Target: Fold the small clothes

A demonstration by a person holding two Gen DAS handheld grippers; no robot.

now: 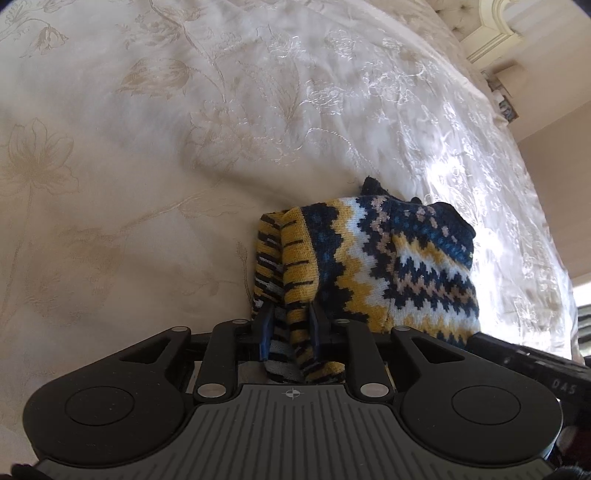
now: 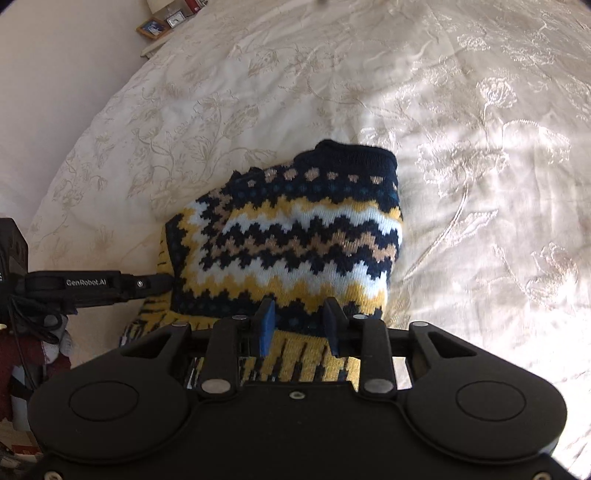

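Observation:
A small knitted sweater in navy, white, tan and yellow zigzags lies bunched on a cream floral bedspread. My left gripper is shut on its yellow-and-black striped edge, with cloth bunched between the blue-padded fingers. In the right wrist view the sweater lies ahead with its navy collar at the far end. My right gripper is closed on the striped yellow hem at the near edge. The left gripper's body reaches in to the sweater's left side. The right gripper's body shows at the lower right.
The bedspread spreads wide to the far side and right, sunlit in patches. Picture frames stand on a surface past the bed's far left corner. A pale ornate headboard is at the top right. Dark red cloth sits off the bed.

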